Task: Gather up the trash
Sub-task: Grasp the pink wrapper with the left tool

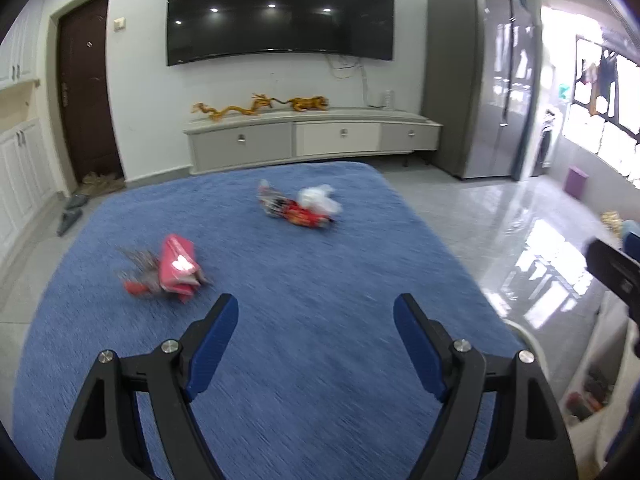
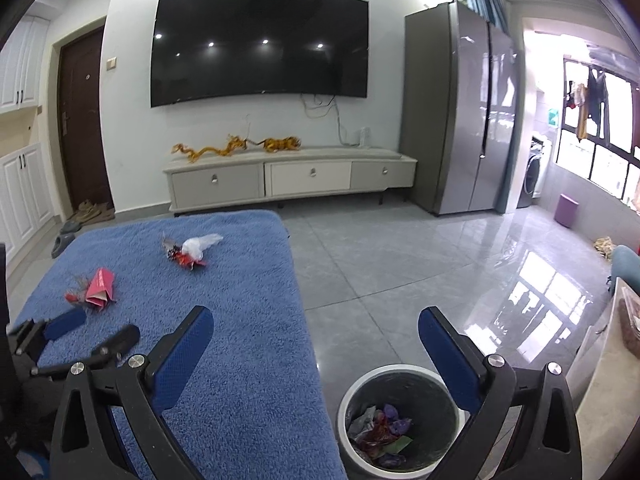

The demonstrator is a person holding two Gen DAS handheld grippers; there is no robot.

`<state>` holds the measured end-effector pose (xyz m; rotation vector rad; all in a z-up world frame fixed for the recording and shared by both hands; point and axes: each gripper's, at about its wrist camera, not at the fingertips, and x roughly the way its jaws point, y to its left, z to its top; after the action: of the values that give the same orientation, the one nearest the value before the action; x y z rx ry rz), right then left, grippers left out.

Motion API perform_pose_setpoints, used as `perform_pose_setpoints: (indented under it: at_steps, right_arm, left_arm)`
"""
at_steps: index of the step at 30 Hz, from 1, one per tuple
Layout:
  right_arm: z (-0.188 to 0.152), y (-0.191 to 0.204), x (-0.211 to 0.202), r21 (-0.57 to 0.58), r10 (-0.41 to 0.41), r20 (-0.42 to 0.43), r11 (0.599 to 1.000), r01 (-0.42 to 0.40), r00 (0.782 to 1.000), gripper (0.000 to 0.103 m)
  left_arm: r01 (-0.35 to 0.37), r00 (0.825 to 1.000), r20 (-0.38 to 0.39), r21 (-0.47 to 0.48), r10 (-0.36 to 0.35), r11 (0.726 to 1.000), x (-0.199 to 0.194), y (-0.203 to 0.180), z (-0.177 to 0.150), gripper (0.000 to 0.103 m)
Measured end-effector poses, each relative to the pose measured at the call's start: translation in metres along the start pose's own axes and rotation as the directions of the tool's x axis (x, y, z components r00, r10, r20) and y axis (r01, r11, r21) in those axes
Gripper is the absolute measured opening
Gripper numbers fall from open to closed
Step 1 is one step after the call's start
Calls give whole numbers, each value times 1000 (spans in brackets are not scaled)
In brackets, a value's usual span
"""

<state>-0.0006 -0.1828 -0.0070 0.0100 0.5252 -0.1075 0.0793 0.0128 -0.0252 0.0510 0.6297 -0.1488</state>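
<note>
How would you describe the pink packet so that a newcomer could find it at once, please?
Start at the blue rug below the wall television. Two trash piles lie on it; the pink packet is in the nearer, leftward one, flat and folded, unlike the farther pile's white plastic bag.

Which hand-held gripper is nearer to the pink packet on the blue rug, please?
Left. The left hand-held gripper hovers just short of the pink packet; the right hand-held gripper is over by the bin.

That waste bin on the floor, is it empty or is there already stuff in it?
Partly filled. The waste bin stands upright and open-topped, with crumpled wrappers across its bottom; its walls show bare above them.
</note>
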Motion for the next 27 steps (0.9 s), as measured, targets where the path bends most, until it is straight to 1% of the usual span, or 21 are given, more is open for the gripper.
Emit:
perform_pose_setpoints:
  at_steps: [3, 4, 6, 8, 11, 13, 15, 16, 18, 21, 22, 24, 25, 27]
  right_arm:
    - [2, 1, 18, -2, 15, -29, 1000, -15, 999, 103]
    - [2, 1, 24, -3, 18, -39, 1000, -18, 999, 103]
    - [3, 2, 36, -3, 27, -59, 1000, -27, 998, 103]
    - [4, 4, 45, -5, 34, -73, 999, -34, 997, 103]
    - [6, 7, 58, -17, 39, -92, 999, -41, 995, 103]
    - [7, 10, 66, -22, 47, -102, 999, -49, 994, 103]
    - [8, 14, 73, -37, 51, -110, 998, -55, 993, 103]
    - [9, 16, 76, -41, 52, -114, 998, -57, 992, 103]
    - [9, 21, 82, -48, 58, -124, 997, -65, 991, 103]
    - [9, 29, 90, -65, 70, -136, 995, -79, 988, 103]
    - [9, 33, 92, -72, 75, -140, 994, -85, 987, 103]
    - [11, 40, 99, -82, 91, -145, 991, -104, 985, 103]
    - [12, 42, 101, -85, 99, -146, 990, -112, 984, 103]
    - [14, 49, 108, -89, 117, -151, 987, -131, 982, 103]
  left_arm:
    - [-97, 995, 6, 15, 97, 995, 26, 15, 16, 79]
    - [-116, 993, 4, 14, 115, 993, 33, 20, 19, 79]
    - [-175, 984, -2, 5, 175, 984, 53, 33, 30, 77]
    - [-212, 977, -12, -10, 211, 977, 70, 47, 36, 77]
    - [-247, 969, -43, -39, 245, 968, 91, 65, 39, 75]
    - [-255, 966, -68, -68, 251, 964, 100, 77, 38, 74]
    - [-275, 959, -94, -89, 267, 957, 111, 88, 36, 74]
    - [-282, 956, -107, -97, 272, 954, 115, 92, 35, 74]
    - [-278, 955, -143, -126, 259, 952, 122, 102, 31, 74]
    - [-253, 954, -207, -162, 218, 954, 134, 110, 28, 73]
    - [-243, 954, -218, -170, 204, 955, 136, 110, 27, 66]
    - [-225, 957, -217, -146, 191, 963, 136, 105, 26, 61]
    - [-219, 959, -213, -129, 189, 967, 136, 102, 26, 55]
    - [-163, 967, -214, -87, 141, 983, 138, 91, 25, 37]
